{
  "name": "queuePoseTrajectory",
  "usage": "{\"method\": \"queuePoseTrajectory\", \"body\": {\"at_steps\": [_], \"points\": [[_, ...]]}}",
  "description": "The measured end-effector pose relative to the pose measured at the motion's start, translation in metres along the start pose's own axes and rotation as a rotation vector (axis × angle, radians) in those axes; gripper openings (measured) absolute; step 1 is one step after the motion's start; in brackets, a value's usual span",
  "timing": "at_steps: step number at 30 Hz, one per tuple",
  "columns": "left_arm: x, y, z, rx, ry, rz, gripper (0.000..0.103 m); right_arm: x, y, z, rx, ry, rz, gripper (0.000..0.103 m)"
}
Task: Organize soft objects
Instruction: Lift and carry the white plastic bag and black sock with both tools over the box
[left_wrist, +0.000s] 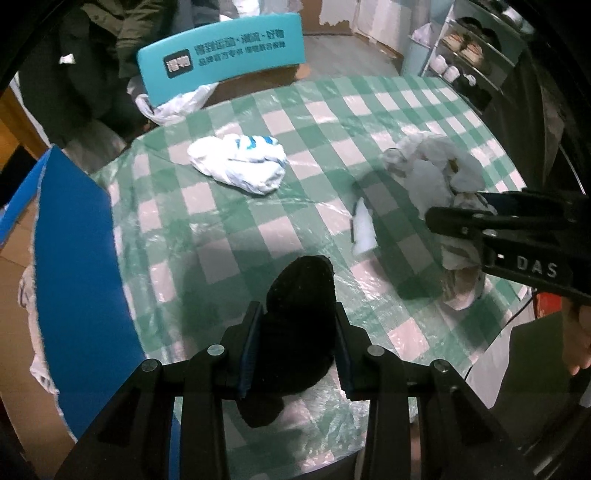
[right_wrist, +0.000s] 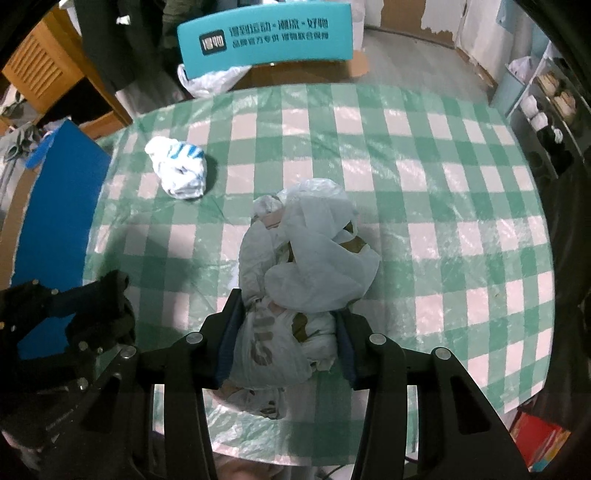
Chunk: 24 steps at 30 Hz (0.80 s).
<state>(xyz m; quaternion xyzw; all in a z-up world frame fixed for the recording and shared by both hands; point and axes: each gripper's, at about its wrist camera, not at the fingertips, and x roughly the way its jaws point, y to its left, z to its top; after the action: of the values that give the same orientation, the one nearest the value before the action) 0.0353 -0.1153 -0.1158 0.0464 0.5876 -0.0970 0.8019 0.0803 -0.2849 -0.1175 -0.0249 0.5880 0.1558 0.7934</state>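
In the left wrist view my left gripper (left_wrist: 297, 310) is shut on a black soft cloth (left_wrist: 301, 288) that sticks out past the fingertips and hangs below them, lifted off the green checked table (left_wrist: 369, 110). In the right wrist view my right gripper (right_wrist: 288, 306) is shut on a crumpled bundle of white plastic bags (right_wrist: 314, 251), also raised. The right gripper (left_wrist: 458, 206) shows at the left view's right edge with the bags (left_wrist: 432, 173). A white bundle with blue stripes (left_wrist: 240, 162) (right_wrist: 179, 170) lies on the table's far left part.
A small white piece (left_wrist: 364, 229) lies on the cloth between the grippers. A blue box flap (left_wrist: 74, 258) stands at the table's left edge. Beyond the far edge is a teal chair back (left_wrist: 221, 55) with a plastic bag (left_wrist: 173, 107). A shoe shelf (left_wrist: 469, 48) stands at the far right.
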Motion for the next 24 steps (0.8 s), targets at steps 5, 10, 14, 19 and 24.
{"method": "queuePoseTrajectory", "body": {"at_steps": [5, 10, 14, 19, 24], "points": [[-0.014, 0.008, 0.007, -0.02, -0.03, 0.011, 0.036, -0.017, 0.008, 0.003, -0.026, -0.052, 0.003, 0.044], [-0.03, 0.012, 0.012, -0.027, -0.07, 0.015, 0.036, -0.037, 0.014, 0.007, -0.046, -0.101, 0.017, 0.044], [-0.043, 0.014, 0.013, -0.029, -0.095, 0.013, 0.036, -0.048, 0.019, 0.011, -0.053, -0.135, 0.035, 0.044], [-0.055, 0.018, 0.013, -0.029, -0.118, 0.011, 0.036, -0.062, 0.027, 0.016, -0.066, -0.174, 0.056, 0.044], [-0.066, 0.024, 0.013, -0.037, -0.144, 0.006, 0.036, -0.071, 0.035, 0.02, -0.078, -0.193, 0.071, 0.044]]}}
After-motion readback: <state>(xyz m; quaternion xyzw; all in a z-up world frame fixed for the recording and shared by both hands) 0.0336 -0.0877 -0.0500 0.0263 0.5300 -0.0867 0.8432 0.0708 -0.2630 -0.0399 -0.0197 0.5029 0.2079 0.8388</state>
